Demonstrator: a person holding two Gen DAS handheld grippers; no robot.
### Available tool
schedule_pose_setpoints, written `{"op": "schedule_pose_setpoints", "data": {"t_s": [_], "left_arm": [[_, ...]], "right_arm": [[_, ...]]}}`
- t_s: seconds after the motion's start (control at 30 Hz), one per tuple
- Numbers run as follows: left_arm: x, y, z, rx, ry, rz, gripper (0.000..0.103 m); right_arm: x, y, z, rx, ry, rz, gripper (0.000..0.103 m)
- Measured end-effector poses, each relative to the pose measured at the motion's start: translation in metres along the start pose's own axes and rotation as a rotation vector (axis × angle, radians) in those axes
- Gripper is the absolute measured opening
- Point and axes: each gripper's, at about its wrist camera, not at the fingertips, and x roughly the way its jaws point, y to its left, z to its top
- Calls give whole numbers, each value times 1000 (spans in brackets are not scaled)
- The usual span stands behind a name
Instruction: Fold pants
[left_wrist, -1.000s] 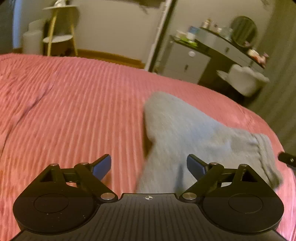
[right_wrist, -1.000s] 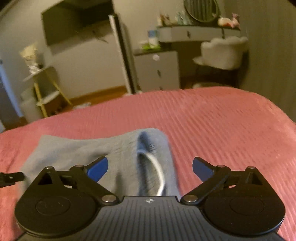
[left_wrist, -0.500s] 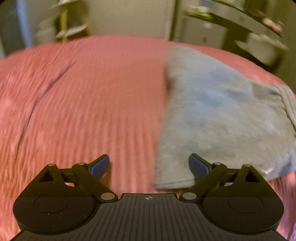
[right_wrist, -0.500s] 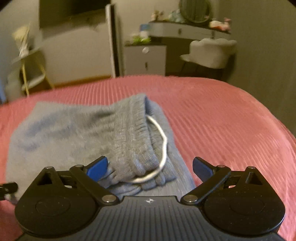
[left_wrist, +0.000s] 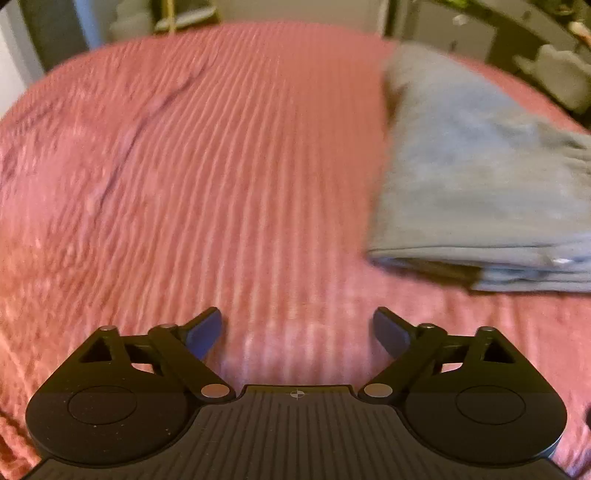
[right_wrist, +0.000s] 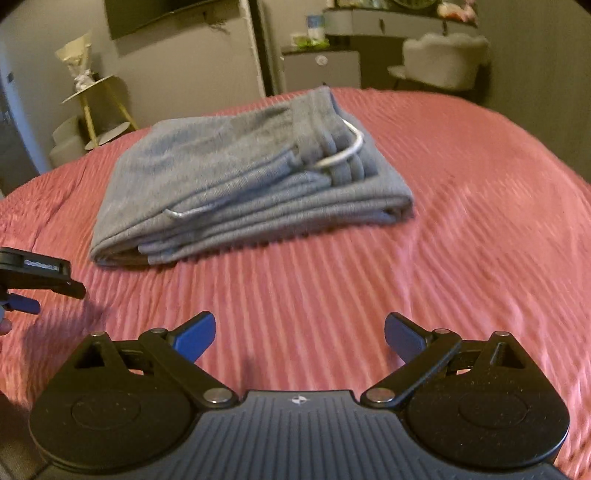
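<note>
1. Ribbed pink bedding (right_wrist: 369, 295) covers the bed, with a dresser (right_wrist: 321, 70) and a white chair (right_wrist: 443, 62) seen behind.
2. Grey pants (right_wrist: 240, 177) are seen lying in a stacked, folded bundle, a white drawstring (right_wrist: 343, 155) looped on top.
3. Soft, light, floppy fabric is judged; the layered front edge should be pinched through all thicknesses.
4. Left gripper (left_wrist: 297, 332) and right gripper (right_wrist: 299, 336) are held wide apart, nothing gripped, both short of the bundle.

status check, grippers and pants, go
Left gripper open, empty. Right gripper open, empty. Grey pants folded in a stack on the pink bedspread, untouched. Nothing in the way.
</note>
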Motion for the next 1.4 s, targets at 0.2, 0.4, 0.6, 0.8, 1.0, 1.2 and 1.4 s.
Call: {"op": "schedule_pose_setpoints", "data": {"t_s": [0.2, 0.4, 0.6, 0.8, 1.0, 1.2, 1.4], "left_arm": [[-39, -26, -35, 31, -54, -90, 99], [-26, -47, -67, 96, 104, -89, 99], [-36, -57, -64, 191, 4, 30, 100], [-42, -70, -52, 265, -61, 71, 100], [-49, -73, -33, 258, -203, 74, 100], [-38, -74, -22, 220, -177, 42, 100], [-23, -82, -17, 221, -124, 33, 100]], "right_arm": [[-2, 12, -8, -81, 50, -150, 98], [-10, 25, -18, -173, 67, -186, 98], [-15, 28, -16, -175, 96, -196, 98], [-20, 37, 8, -173, 96, -185, 98], [-24, 45, 39, -175, 9, -171, 98], [-3, 37, 29, -130, -59, -146, 98], [16, 31, 27, -89, -40, -141, 98]]}}
